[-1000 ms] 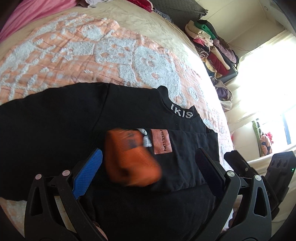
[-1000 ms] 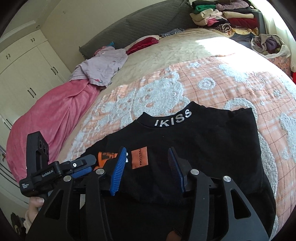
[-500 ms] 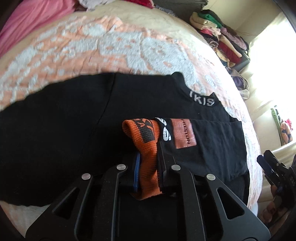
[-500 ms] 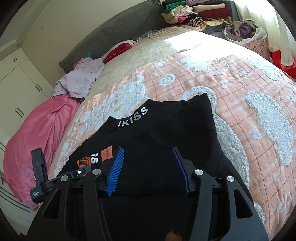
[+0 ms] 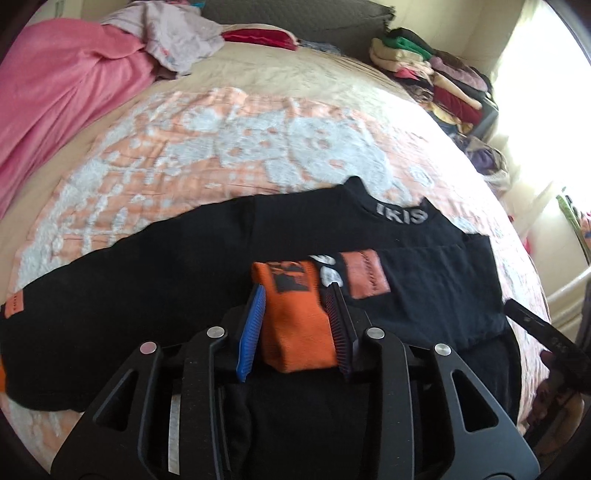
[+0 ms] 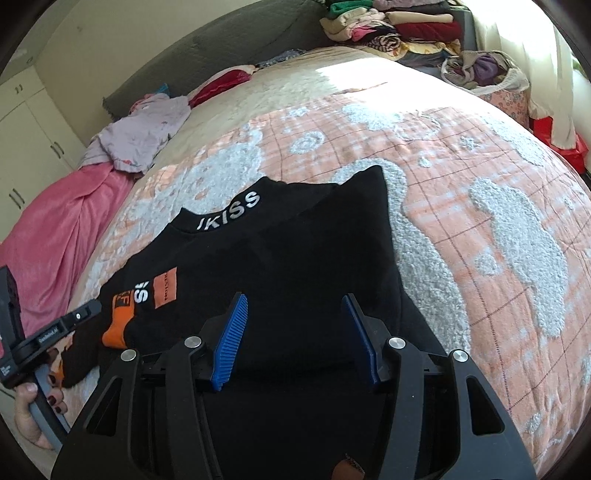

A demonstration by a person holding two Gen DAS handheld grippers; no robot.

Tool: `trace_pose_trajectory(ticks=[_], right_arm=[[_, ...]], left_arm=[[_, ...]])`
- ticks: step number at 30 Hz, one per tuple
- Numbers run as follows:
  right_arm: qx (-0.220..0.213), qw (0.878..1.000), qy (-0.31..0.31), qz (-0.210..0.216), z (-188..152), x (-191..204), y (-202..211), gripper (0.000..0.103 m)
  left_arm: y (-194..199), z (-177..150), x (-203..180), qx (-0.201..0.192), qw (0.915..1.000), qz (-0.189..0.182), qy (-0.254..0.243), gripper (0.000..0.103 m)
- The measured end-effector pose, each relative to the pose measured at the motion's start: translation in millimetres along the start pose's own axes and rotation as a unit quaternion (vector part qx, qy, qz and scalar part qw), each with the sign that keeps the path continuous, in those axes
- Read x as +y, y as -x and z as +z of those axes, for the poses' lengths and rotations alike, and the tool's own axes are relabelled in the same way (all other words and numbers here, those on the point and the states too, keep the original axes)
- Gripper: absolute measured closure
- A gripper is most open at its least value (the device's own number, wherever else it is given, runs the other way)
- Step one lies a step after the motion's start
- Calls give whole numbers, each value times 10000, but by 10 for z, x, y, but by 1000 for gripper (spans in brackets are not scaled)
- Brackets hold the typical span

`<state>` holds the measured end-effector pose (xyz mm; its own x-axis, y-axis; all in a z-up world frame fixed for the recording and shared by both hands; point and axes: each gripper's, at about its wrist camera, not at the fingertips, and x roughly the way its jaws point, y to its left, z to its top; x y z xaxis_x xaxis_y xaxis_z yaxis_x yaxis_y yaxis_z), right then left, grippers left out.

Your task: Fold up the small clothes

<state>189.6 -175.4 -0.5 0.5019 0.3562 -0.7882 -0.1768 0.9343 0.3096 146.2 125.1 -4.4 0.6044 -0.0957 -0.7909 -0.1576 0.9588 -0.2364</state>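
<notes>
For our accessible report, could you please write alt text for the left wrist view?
The left gripper, whose jaws have just been opening, has an orange cuff between its pads, over a black sweatshirt spread on a peach bedspread.

Both wrist views look steeply down, close over the same black top (image 5: 147, 280) (image 6: 295, 258).

Sweatshirt (image 6: 295, 266) lies flat on the bedspread (image 6: 480, 177), collar away from us. Its cuff (image 5: 295, 314) sits folded onto the chest. Behind, a clothes pile (image 6: 395, 26) beside the bed's far end.
</notes>
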Motion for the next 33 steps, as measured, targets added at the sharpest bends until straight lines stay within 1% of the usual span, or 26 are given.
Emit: trace_pose_trajectory(ticks=[1,3,5,6,8,11,14,15,16,18,19,20,21,25,27,29,31,33], right_arm=[[67,10000,68,-15,-14,31,-43,51],[244,9996,71,-85,-45,33,-145,51],[416,9989,-47,-196,-78,-33,-254,51],[482,9985,-100,-235,-98,-76,-301,51],[511,9984,-174,-177,-123,-136,-341,51],[414,9991,-85,-81,-131,-97,-259,50],[232,9995,-41,194,-136,-1,-107,43],[155,9996,3,251,-138,44,-47,40],[102,9996,49,277,-139,88,-1,38],[22,9992,151,365,-138,172,81,34],[-20,9990,203,386,-137,215,119,32],[-54,9990,242,383,-128,250,149,27],[-107,9988,294,379,-125,289,189,24],[-227,9981,410,389,-119,402,282,18],[-286,9978,441,405,-120,448,329,15],[-327,9975,484,405,-123,503,378,15],[-382,9968,545,433,-115,572,434,12],[-434,9961,614,461,-105,646,484,10]], left_arm=[[-38,-25,-58,79,9999,-11,-112,77],[-190,-86,-139,305,9990,135,-298,75],[-396,-162,-127,611,9969,373,-312,74],[-458,-190,-88,681,9965,419,-254,72],[-444,-210,-2,620,9973,378,-102,70],[-271,-198,59,442,9988,191,22,65],[-88,-183,92,250,9995,207,36,58],[-38,-188,101,209,9996,203,48,55],[18,-192,122,178,9996,184,72,51],[108,-219,140,133,9997,193,105,47],[151,-217,149,95,9997,196,116,44],[200,-226,167,52,9997,216,135,42],[231,-229,173,18,9996,233,148,39],[372,-268,245,-118,9992,302,222,24],[448,-289,304,-184,9989,317,306,21],[514,-305,359,-252,9984,349,369,18],[580,-316,415,-329,9978,395,425,12],[654,-342,493,-378,9972,420,496,11]])
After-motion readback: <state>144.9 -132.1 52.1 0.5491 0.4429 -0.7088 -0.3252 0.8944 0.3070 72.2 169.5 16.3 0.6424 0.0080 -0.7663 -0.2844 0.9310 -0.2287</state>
